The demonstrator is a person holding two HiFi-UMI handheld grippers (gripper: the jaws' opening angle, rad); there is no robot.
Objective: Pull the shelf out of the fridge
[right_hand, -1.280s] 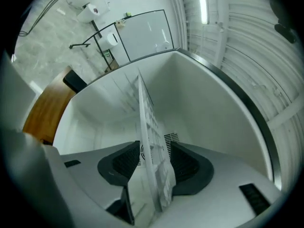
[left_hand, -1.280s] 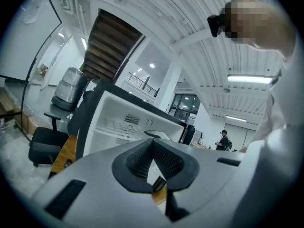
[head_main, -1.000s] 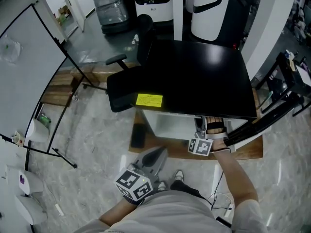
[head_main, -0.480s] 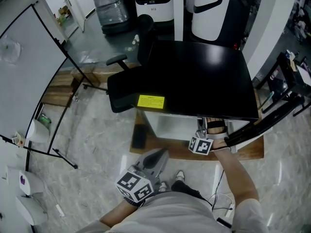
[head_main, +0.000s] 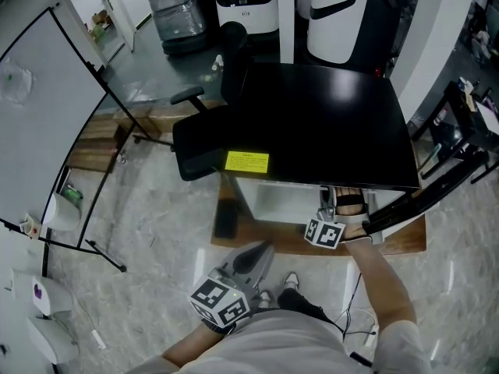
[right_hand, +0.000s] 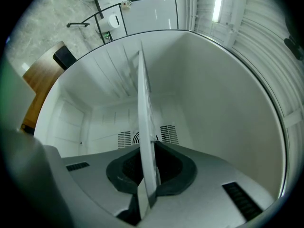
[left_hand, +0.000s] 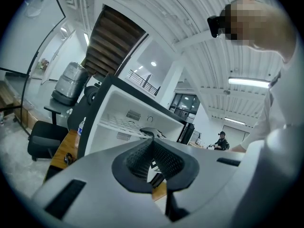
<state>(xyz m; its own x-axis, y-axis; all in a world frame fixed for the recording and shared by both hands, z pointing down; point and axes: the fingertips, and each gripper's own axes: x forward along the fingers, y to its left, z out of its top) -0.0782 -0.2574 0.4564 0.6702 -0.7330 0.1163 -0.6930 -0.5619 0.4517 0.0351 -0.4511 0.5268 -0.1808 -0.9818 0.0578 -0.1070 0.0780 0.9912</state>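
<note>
thin white shelf (right_hand: 144, 122) runs edge-on, straight back into the fridge (right_hand: 218, 99); right gripper (right_hand: 148, 177), jaws just closing, pinches its front edge; left gripper (left_hand: 153, 148) pressed together.

The thin, pale shelf (right_hand: 144, 127) sits flat inside the small black-topped fridge (head_main: 327, 123), its near edge at the open front and its far end running back toward the vented rear wall of the white interior.

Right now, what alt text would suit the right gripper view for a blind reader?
The right gripper, whose jaws have just been closing, clamps the front edge of a thin white shelf, seen edge-on inside the white fridge, with vents on the back wall.
</note>
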